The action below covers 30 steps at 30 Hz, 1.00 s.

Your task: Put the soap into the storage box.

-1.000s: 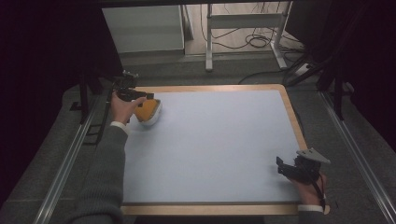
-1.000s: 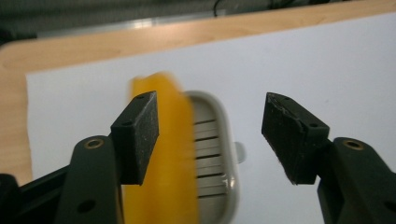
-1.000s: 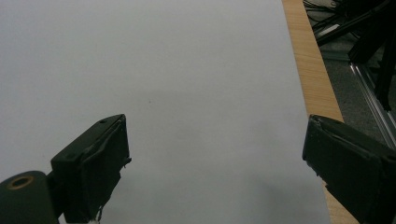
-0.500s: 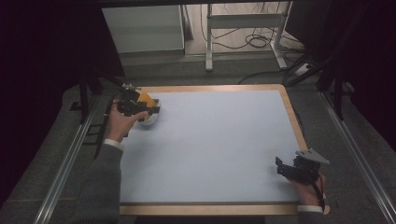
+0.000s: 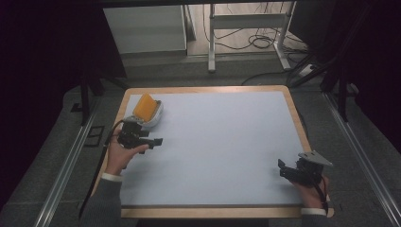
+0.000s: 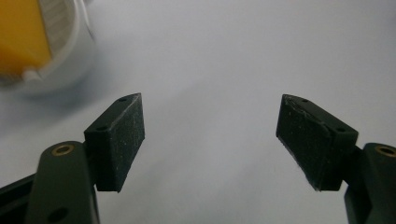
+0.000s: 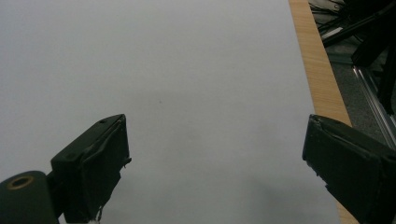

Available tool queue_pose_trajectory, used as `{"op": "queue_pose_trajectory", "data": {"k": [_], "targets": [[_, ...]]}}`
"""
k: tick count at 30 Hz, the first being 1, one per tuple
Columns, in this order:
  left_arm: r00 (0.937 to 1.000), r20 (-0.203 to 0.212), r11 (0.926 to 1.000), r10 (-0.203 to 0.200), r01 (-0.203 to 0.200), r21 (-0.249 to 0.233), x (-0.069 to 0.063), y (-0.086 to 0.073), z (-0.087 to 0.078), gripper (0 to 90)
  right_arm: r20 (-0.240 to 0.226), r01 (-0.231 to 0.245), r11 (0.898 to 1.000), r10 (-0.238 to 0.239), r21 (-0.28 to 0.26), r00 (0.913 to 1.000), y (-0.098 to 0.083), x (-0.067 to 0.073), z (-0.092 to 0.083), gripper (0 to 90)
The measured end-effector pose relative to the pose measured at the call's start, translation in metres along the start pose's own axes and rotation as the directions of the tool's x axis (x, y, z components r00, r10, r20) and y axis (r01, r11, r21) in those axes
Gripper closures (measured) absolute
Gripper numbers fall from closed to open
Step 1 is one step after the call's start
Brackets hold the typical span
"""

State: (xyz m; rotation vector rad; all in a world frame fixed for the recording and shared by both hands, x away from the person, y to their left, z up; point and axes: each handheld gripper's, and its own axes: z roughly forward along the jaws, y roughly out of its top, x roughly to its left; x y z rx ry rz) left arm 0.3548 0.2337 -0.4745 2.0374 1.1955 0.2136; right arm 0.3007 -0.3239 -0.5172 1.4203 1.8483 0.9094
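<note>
Left gripper [image 5: 150,141] released, empty; yellow-and-white object [image 5: 147,111] just beside at 12 o'clock. Right gripper [image 5: 287,170] released. Careless swing could knock it.

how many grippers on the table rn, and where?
2. The left gripper is near the far-left corner, just in front of the white-and-yellow object, jaws open. The right gripper is at the near-right corner, jaws open.

In the left gripper view the orange-and-white object [image 6: 32,42] is blurred and cut off by the top and left edges, so its kind cannot be told. In the high view both forearms run off the bottom edge, and the right hand [image 5: 312,189] partly hides its gripper [image 5: 286,169].
</note>
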Motion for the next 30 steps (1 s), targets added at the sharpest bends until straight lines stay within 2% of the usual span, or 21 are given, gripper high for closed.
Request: {"op": "queue_pose_trajectory", "data": {"k": [1,2,3,7,11,14,16,20,25,30], "targets": [[1.0,0.002,1.0,-0.007,0.007,0.006,-0.002,-0.015,0.004,23.9,-0.004,0.003,1.0,-0.003,0.001,1.0,0.0,0.001,0.0,7.5],[1.0,0.002,1.0,-0.007,0.007,0.006,-0.002,-0.015,0.004,23.9,-0.004,0.003,1.0,-0.003,0.001,1.0,0.0,0.001,0.0,7.5],[0.9997,0.007,0.9997,-0.024,0.024,0.006,-0.003,-0.025,0.007,23.5,-0.002,0.006,1.0,-0.006,0.0,1.0,0.0,0.002,0.0,7.4],[0.9985,0.034,0.999,-0.043,0.043,-0.009,-0.004,-0.038,0.01,22.6,-0.005,0.007,1.0,-0.007,0.002,1.0,0.0,0.002,0.0,7.4],[0.9984,0.025,0.9983,-0.05,0.051,-0.027,-0.007,-0.051,0.011,21.9,-0.006,0.009,1.0,-0.009,0.002,0.9999,0.0,0.002,0.0,7.5],[0.9986,0.019,0.9983,-0.05,0.051,-0.028,-0.007,-0.055,0.013,21.7,-0.004,0.009,1.0,-0.009,0.002,0.9999,0.0,0.002,0.0,7.4],[0.9994,0.003,0.9993,-0.034,0.034,-0.016,-0.009,-0.055,0.012,20.8,-0.004,0.011,1.0,-0.011,0.001,0.9999,0.0,0.002,0.0,7.4],[0.9996,0.003,0.999,-0.026,0.026,-0.035,-0.01,-0.054,0.008,20.8,-0.005,0.016,1.0,-0.016,-0.002,0.9999,0.001,0.003,-0.001,7.5],[0.9995,0.018,0.999,-0.027,0.028,-0.035,-0.011,-0.055,0.009,20.7,-0.009,0.017,1.0,-0.017,-0.002,0.9998,0.0,0.003,-0.001,7.4],[0.9996,0.013,0.9994,-0.024,0.024,-0.027,-0.009,-0.055,0.012,20.2,-0.015,0.027,1.0,-0.027,-0.005,0.9995,0.001,0.006,-0.001,7.4]]}}
